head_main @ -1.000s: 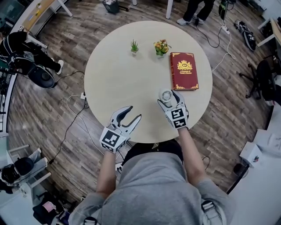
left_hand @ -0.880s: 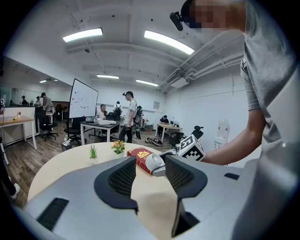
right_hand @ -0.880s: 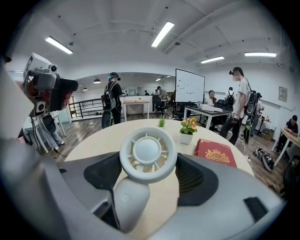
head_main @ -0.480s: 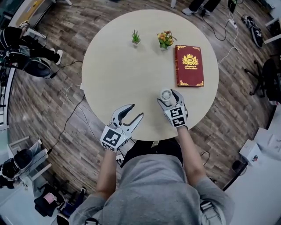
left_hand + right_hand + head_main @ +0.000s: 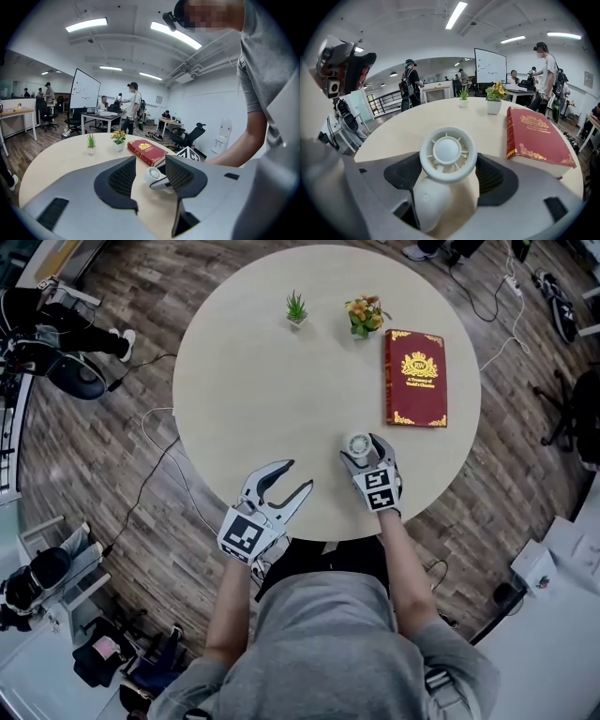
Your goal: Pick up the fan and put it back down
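Note:
A small white fan [image 5: 357, 443] with a round ribbed head sits between the jaws of my right gripper [image 5: 361, 448], close to the round beige table [image 5: 253, 381] near its front edge. In the right gripper view the fan's ring [image 5: 447, 152] spans the gap from pad to pad, and its rounded body hangs below, tilted toward the camera. My right gripper [image 5: 451, 174] is shut on it. My left gripper [image 5: 295, 476] hovers open at the table's front edge with nothing in it. Past its jaws [image 5: 150, 164] the fan [image 5: 153, 176] shows.
A red book [image 5: 415, 378] with gold print lies at the table's right. Two small potted plants [image 5: 296, 307] [image 5: 366, 315] stand at the far side. Cables, chairs and people surround the table on the wooden floor.
Both grippers have sunk toward the table, the right one more, with the fan still between its jaws. The head view has shifted, so the table sits higher in the picture.

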Action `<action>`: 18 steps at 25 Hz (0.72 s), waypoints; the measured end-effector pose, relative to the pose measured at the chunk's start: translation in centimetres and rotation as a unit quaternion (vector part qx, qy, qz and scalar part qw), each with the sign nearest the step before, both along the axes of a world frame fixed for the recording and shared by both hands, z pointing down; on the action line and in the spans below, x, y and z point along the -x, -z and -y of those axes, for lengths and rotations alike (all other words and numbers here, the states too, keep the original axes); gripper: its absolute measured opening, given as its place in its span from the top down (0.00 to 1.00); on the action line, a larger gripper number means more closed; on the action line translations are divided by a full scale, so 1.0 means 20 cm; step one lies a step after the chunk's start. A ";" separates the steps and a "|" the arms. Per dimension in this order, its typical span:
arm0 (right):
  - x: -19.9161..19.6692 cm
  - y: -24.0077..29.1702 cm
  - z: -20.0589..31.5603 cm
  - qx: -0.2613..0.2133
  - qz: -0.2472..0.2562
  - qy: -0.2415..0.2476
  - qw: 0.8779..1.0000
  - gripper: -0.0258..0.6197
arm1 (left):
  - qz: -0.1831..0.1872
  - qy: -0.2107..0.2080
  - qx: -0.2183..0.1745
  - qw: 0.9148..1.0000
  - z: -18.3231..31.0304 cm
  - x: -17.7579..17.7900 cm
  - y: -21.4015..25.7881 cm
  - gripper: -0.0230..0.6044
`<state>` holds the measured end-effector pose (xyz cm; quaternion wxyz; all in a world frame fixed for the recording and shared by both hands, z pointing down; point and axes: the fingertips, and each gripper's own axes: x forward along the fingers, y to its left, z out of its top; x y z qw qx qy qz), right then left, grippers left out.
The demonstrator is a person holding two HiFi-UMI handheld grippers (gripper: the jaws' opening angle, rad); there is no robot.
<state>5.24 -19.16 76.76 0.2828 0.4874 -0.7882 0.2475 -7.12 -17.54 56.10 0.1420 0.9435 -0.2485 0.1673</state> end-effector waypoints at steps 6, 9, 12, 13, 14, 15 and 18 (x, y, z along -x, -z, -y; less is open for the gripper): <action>0.01 -0.08 0.02 0.016 -0.007 0.006 1.000 0.38 | 0.003 0.010 0.032 0.999 0.02 -0.01 -0.03 0.63; 0.02 -0.12 0.02 0.026 -0.010 0.006 1.000 0.38 | 0.001 0.003 0.019 1.000 0.03 -0.02 -0.06 0.63; 0.02 -0.15 0.02 0.038 -0.014 0.005 0.999 0.38 | 0.002 0.008 0.039 0.999 0.02 -0.03 -0.07 0.63; 0.03 -0.16 0.02 0.041 -0.016 0.005 0.999 0.38 | 0.003 0.008 0.040 0.999 0.02 -0.02 -0.07 0.63; 0.03 -0.17 0.02 0.043 -0.018 0.006 0.999 0.38 | 0.002 0.005 0.033 0.999 0.02 -0.02 -0.08 0.63; 0.03 -0.18 0.02 0.044 -0.020 0.007 0.999 0.38 | 0.003 0.003 0.029 1.000 0.03 -0.02 -0.08 0.63; 0.04 -0.20 0.03 0.046 -0.029 0.008 0.998 0.38 | 0.004 0.008 0.043 0.999 0.03 0.00 -0.09 0.63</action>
